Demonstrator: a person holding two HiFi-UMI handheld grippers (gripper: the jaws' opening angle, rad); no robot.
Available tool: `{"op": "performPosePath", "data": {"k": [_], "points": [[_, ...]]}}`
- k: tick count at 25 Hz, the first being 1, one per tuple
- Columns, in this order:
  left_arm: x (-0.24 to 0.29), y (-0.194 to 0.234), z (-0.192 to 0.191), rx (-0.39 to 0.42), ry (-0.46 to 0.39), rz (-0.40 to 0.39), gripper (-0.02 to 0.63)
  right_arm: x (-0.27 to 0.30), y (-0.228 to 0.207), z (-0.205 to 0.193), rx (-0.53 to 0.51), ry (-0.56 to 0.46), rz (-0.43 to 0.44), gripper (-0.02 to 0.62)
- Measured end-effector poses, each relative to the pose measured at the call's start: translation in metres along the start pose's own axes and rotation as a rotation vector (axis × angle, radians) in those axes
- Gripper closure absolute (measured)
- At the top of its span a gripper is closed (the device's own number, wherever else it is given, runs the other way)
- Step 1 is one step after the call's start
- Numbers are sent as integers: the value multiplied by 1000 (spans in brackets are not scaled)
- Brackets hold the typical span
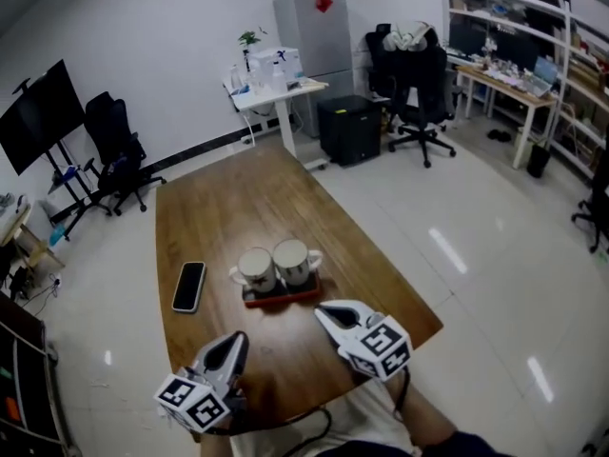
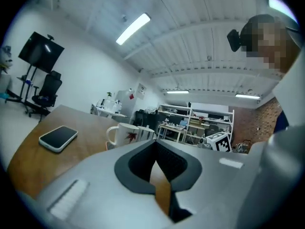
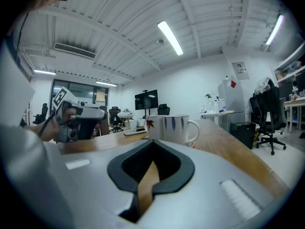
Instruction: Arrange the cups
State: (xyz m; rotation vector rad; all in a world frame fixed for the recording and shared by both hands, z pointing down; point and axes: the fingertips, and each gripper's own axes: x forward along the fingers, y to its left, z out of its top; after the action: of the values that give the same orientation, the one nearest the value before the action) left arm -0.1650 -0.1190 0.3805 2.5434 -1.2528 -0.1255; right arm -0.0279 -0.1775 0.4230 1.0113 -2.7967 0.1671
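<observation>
Two white mugs stand side by side on a red tray [image 1: 282, 297] in the middle of the wooden table [image 1: 228, 208]. The left mug [image 1: 255, 268] bears a red leaf print [image 2: 129, 136]; the right mug [image 1: 293, 261] bears blue marks [image 3: 175, 127] and its handle points right. My left gripper [image 1: 231, 348] is shut and empty near the table's front edge, left of the tray. Just in front of the tray, my right gripper [image 1: 333, 318] is shut and holds nothing.
A black phone [image 1: 189, 286] lies flat on the table left of the tray. Beyond the table's far end stand a white desk [image 1: 278, 93], a black cabinet [image 1: 348, 128] and office chairs [image 1: 417, 93]. Shiny floor surrounds the table.
</observation>
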Motion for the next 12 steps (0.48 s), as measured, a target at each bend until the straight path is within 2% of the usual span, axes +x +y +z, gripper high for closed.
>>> {"op": "performPosePath", "data": {"k": [3, 8, 9, 12], "points": [[-9, 16, -18, -6, -52, 30, 603, 4, -8, -17, 7, 8, 4, 595], [-25, 36, -16, 3, -62, 92, 603, 13, -3, -7, 20, 10, 19, 595], [-23, 35, -21, 36, -29, 104, 603, 11, -3, -6, 20, 9, 19, 595], [-11, 27, -39, 208, 92, 141, 606, 6, -3, -6, 17, 6, 17, 595]]}}
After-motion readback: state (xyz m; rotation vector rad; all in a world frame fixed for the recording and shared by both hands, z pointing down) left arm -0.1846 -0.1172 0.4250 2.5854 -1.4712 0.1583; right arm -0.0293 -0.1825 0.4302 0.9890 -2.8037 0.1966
